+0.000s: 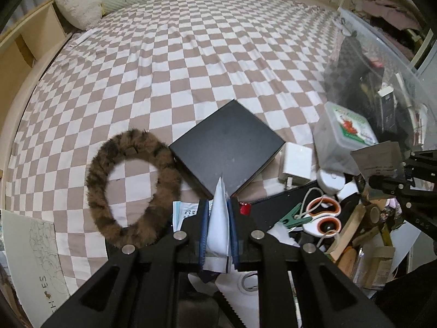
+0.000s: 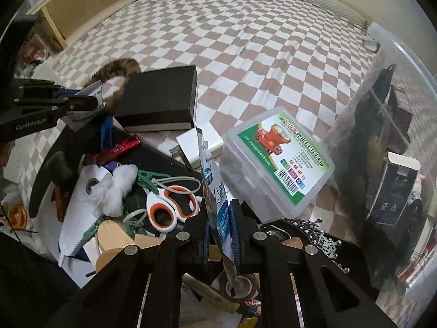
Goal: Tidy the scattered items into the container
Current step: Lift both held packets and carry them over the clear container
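Looking along my left gripper [image 1: 219,218], I see it pinched tight on a white packet [image 1: 218,220] that stands upright between the blue pads. Just beyond the tips lies a black box [image 1: 226,143] on the checkered bed [image 1: 191,54]; a furry brown ring [image 1: 131,188] sits to the left of it, a white charger [image 1: 296,164] to the right. Farther right, orange-handled scissors [image 1: 323,216] rest in a heap of clutter, and the clear container [image 1: 382,87] stands beyond them at the far right.

Through the right wrist camera, my right gripper [image 2: 220,216] is clamped on a blue-and-white pouch [image 2: 215,191], held edge-on between the pads. Just ahead and to the right, a lidded plastic case [image 2: 275,161] with a green label leans against the container [image 2: 377,114]. The scissors [image 2: 169,205] lie close on the left, and my left gripper [image 2: 97,101] shows far left, white packet in its grip.
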`<state>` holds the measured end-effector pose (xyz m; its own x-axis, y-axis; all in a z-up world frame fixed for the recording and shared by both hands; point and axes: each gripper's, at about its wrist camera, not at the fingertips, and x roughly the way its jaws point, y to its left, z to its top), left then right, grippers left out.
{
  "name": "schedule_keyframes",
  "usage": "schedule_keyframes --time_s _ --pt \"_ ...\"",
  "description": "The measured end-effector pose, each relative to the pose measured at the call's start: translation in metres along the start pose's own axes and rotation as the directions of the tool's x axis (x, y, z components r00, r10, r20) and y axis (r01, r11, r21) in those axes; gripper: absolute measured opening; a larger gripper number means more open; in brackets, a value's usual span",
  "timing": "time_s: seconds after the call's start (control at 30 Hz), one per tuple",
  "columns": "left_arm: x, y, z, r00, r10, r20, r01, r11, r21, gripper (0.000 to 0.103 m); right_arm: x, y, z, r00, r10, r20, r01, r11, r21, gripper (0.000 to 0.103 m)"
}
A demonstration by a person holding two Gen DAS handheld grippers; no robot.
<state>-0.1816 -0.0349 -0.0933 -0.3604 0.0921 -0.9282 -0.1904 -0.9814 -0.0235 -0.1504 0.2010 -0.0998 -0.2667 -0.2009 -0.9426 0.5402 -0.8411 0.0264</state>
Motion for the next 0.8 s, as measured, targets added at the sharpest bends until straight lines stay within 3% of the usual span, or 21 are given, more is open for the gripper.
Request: schedule_keyframes --time_s 0.3,0.8 --pt "-0.014 -0.016 -0.001 1.0 -0.022 0.019 0.022 0.999 0.026 0.014 -0.015 -0.001 0.0 0.999 0.02 0.033 -0.021 0.999 0.029 0.015" --pt "-0.05 -0.047 0.013 0.991 -0.07 0.114 0.062 0.996 0.071 0.014 -0.045 -0.004 0.006 0.992 0.058 0.116 -0.066 0.995 0.07 0.015"
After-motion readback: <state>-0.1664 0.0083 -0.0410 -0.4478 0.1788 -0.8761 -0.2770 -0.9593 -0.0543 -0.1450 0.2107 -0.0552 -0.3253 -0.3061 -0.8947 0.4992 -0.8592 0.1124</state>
